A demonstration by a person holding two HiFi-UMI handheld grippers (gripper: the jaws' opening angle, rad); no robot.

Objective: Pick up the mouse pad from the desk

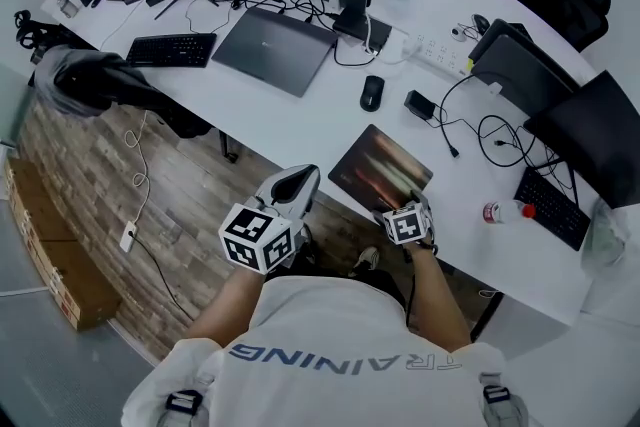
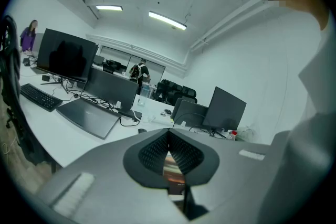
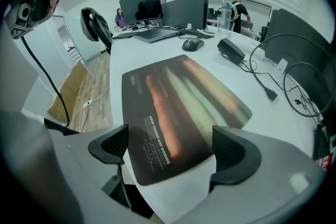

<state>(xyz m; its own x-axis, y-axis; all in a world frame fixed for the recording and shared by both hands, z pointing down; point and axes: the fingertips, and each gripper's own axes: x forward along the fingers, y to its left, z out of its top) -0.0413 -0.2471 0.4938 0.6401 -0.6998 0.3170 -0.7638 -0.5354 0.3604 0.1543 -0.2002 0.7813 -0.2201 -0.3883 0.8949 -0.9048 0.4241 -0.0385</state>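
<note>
One mouse pad (image 1: 380, 167) on desk (image 1: 300, 123)

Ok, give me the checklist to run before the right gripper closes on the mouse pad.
1. Right gripper open: ok, jaws wide apart.
2. Mouse pad between the jaws: ok, its near corner lies there, by the desk edge.
3. Pad top free: ok, nothing lies on it.
4. Mouse and cable apart from pad: ok.
5. Grip on pad: not ok, the jaws do not press on it.
6. Left gripper out of the way: ok, shut and empty, held off the desk.
</note>
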